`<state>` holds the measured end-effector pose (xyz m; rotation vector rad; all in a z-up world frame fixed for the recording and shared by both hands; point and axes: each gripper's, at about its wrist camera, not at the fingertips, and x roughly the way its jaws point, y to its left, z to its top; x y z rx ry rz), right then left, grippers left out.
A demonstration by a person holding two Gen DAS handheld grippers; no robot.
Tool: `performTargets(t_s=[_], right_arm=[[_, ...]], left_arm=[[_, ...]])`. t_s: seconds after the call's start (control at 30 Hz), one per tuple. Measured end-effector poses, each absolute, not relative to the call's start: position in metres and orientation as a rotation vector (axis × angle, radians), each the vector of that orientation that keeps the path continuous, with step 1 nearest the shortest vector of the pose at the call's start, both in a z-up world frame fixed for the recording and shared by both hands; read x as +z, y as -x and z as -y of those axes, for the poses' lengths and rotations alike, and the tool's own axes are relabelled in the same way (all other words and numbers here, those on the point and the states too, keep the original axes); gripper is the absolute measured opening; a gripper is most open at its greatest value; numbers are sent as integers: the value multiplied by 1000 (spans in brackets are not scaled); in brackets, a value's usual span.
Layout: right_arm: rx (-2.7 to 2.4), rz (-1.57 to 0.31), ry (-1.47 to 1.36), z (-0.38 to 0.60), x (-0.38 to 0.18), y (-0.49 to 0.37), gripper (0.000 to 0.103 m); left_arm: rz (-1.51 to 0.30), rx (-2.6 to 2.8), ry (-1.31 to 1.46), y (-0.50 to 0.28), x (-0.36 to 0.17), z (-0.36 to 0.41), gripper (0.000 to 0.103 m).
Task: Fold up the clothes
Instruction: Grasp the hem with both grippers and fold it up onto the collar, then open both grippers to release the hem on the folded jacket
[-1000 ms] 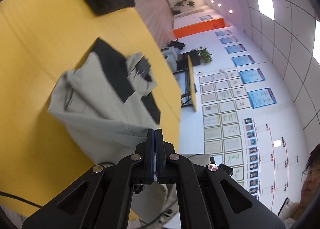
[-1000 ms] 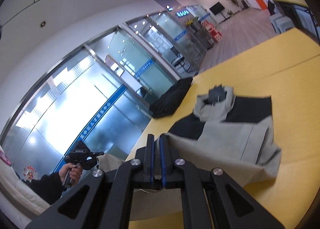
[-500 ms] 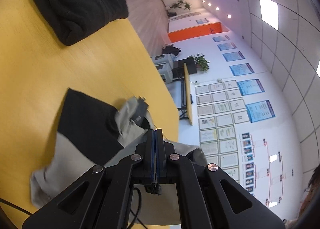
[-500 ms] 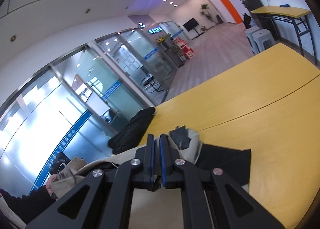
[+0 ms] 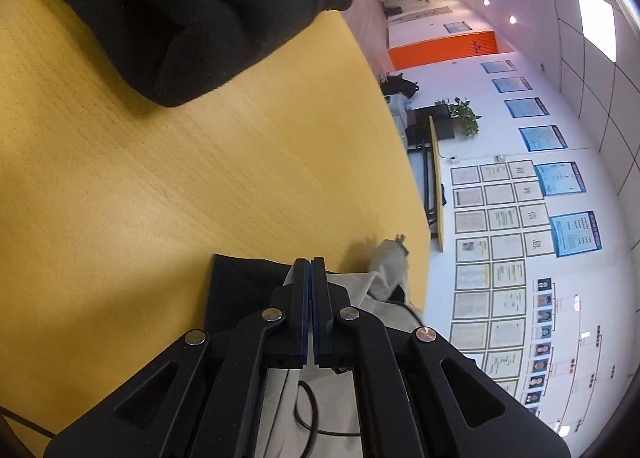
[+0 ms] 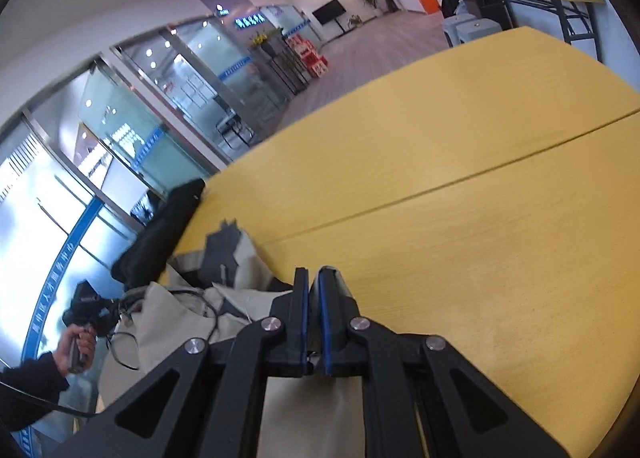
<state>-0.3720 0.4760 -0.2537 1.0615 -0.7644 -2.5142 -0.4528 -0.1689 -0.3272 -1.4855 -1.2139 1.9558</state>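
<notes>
Left claw (image 5: 310, 264): fingers pressed together, pinching the grey-and-black garment (image 5: 384, 278) at its far edge. The cloth runs back under the claw, with a black panel just left of the fingers and a grey collar or cuff poking out to the right, near the desk's right edge. A thin black cable lies on the grey cloth beneath the claw.

Right claw (image 6: 314, 278): fingers nearly together, pinching a fold of the same garment (image 6: 240, 254) between the blue pads. The rest of the cloth lies bunched to the left of and below this claw, at the near left of the yellow desk (image 6: 460, 242).

A black folded garment (image 5: 192, 14) sits far on the desk (image 5: 120, 178), well apart from the left claw; in the right view it sits at the desk's left edge (image 6: 160, 234).
</notes>
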Motion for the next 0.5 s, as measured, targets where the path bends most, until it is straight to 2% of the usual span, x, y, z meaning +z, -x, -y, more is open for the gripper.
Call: performTargets(t_s=[0.2,0.3,0.33,0.37,0.4,0.43,0.47,0.5], right_arm=[[-2496,755,-1105,-481,-270,371,6],[-2479,712,-1159,-479,-274,372,15],[-2473,686,-1167,-477,-273,373,27],[-2468,658,-1172,-476,-271,374,36],[-2472,616,-1174,-473,-269,376,47],[-2510,583,-1178,-471,-264,378,83],[-2553,551,-1182,-471,-259,380,103],[-2589,549,-1165,-474,-254,384,103]], left_arm=[[1196,1939,1515,457,-347,171,1],[1143,1935,1503,459,-341,170,4],[1114,1953,1479,460,-333,170,7],[1084,1969,1456,461,-324,170,25],[1055,1986,1432,461,-315,170,49],[1048,2017,1391,463,-303,175,57],[1055,2038,1340,468,-289,180,64],[1058,2052,1315,474,-278,185,67]])
